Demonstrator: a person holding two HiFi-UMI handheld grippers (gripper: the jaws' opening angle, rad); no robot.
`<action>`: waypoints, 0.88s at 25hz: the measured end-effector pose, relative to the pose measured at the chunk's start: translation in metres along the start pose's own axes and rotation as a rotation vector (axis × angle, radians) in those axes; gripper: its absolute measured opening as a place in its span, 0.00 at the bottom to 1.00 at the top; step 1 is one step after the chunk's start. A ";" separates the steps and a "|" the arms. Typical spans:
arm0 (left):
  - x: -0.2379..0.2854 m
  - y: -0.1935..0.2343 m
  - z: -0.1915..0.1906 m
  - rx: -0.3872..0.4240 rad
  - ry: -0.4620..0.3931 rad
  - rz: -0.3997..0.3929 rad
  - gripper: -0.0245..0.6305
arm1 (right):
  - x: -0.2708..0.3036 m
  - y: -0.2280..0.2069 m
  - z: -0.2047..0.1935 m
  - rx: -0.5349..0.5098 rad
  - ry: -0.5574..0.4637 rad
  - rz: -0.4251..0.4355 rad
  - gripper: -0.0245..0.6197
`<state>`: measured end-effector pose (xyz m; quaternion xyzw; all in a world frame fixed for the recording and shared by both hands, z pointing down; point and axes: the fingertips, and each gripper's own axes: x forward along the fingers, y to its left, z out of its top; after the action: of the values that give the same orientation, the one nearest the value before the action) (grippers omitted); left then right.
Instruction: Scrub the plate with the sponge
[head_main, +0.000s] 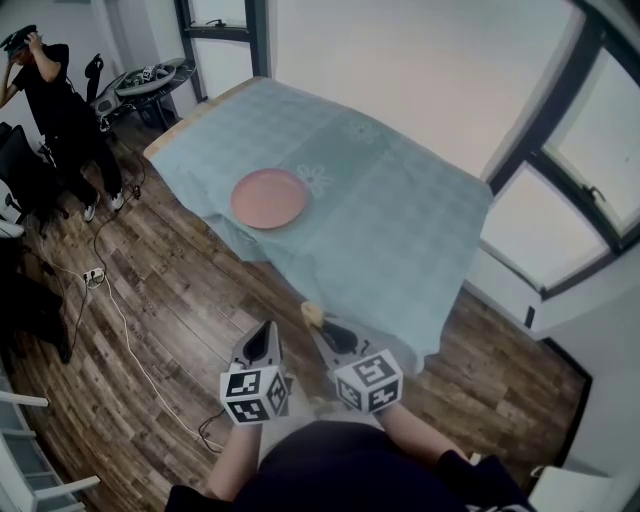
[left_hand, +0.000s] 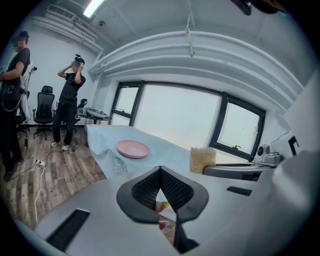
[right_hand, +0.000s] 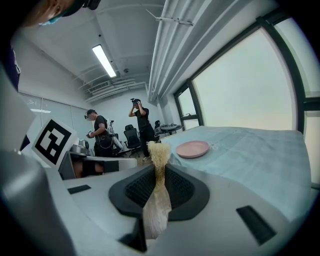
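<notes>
Plate (head_main: 269, 198) sitting on table (head_main: 400, 235), right gripper (right_hand: 159, 169) clamping sponge (right_hand: 159, 150), left gripper (left_hand: 160, 171) hovering beside it, jaws together, empty

No writing, number, brand or sign can be read anywhere. The only printed marks are black-and-white square patterns on the left cube (head_main: 255, 392) of the left gripper (head_main: 266, 330) and the right cube (head_main: 368, 382) of the right gripper (head_main: 322, 326), at bottom centre of the head view. They bear no letters.
</notes>
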<state>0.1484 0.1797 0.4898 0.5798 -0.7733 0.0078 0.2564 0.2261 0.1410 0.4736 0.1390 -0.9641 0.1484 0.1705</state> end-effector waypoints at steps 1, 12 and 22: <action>0.002 0.001 0.000 -0.002 0.000 0.002 0.05 | 0.000 0.000 -0.001 -0.001 0.003 0.004 0.12; 0.039 0.025 0.015 0.010 0.013 0.000 0.05 | 0.035 -0.020 0.009 0.032 0.007 -0.008 0.12; 0.093 0.070 0.051 0.048 0.054 -0.058 0.05 | 0.111 -0.034 0.039 0.081 -0.006 -0.032 0.12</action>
<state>0.0467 0.1035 0.5033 0.6075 -0.7487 0.0345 0.2633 0.1255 0.0729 0.4875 0.1615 -0.9555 0.1843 0.1642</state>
